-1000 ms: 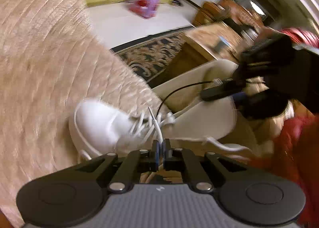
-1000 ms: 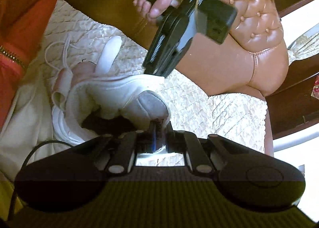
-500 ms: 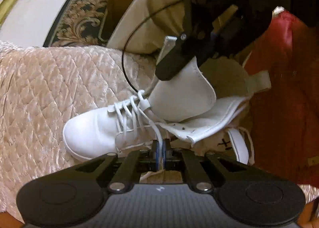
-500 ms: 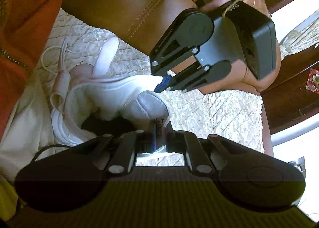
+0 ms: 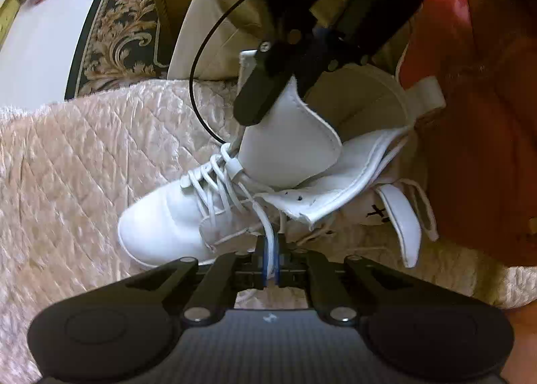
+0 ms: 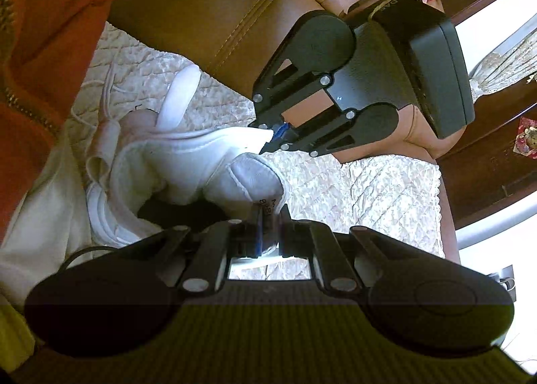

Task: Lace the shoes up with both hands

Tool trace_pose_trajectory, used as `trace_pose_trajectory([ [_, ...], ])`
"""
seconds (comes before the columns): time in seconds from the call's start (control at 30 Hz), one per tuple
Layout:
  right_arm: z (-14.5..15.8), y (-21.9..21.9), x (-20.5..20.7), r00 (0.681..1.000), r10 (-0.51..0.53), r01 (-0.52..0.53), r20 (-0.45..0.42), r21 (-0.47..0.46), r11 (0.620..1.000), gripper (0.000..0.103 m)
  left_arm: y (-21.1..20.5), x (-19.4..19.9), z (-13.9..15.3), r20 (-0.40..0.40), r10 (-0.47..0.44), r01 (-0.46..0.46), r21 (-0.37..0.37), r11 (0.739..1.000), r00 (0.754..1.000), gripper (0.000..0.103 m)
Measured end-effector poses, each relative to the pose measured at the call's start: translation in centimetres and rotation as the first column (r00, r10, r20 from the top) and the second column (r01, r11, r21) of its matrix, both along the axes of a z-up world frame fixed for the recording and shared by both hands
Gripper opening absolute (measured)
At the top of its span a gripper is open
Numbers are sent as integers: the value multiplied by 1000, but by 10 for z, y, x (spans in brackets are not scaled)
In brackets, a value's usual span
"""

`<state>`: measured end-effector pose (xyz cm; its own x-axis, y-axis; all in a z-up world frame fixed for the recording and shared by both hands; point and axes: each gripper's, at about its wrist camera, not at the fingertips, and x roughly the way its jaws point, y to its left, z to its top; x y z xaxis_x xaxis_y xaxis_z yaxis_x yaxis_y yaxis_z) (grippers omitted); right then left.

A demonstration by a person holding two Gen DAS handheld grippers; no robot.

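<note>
Left wrist view: left gripper (image 5: 271, 251) clamped on lace (image 5: 265, 223) beside shoe (image 5: 188, 216); right gripper (image 6: 266, 231) pinched tongue (image 6: 255, 179), label unreadable.

A pale quilted cover (image 5: 84, 155) is spread over a brown leather sofa (image 6: 208, 4). A white high-top shoe (image 5: 161, 226) is laid on its side on the cover, laces loose.

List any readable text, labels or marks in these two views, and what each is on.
"x+"-like black mark: on the beige fabric beside the white boot.
Size print on the boot tongue underside: partly hidden by the right gripper fingers, unreadable.
Raised lettering on the left gripper body: too blurred to read.
</note>
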<state>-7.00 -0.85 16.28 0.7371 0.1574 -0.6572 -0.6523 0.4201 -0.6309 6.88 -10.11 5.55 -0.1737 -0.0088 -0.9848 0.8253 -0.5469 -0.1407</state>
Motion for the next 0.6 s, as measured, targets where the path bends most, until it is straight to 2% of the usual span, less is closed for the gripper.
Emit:
trace_pose_trajectory([
  [0.3, 0, 1, -1, 1000, -5, 5, 0, 5, 1000, 11, -7, -2, -3, 27, 0, 1, -43, 999, 1000, 3],
  [0.6, 2, -1, -1, 1000, -10, 10, -3, 7, 1000, 11, -17, -4, -14, -9, 53, -54, -70, 996, 999, 3],
])
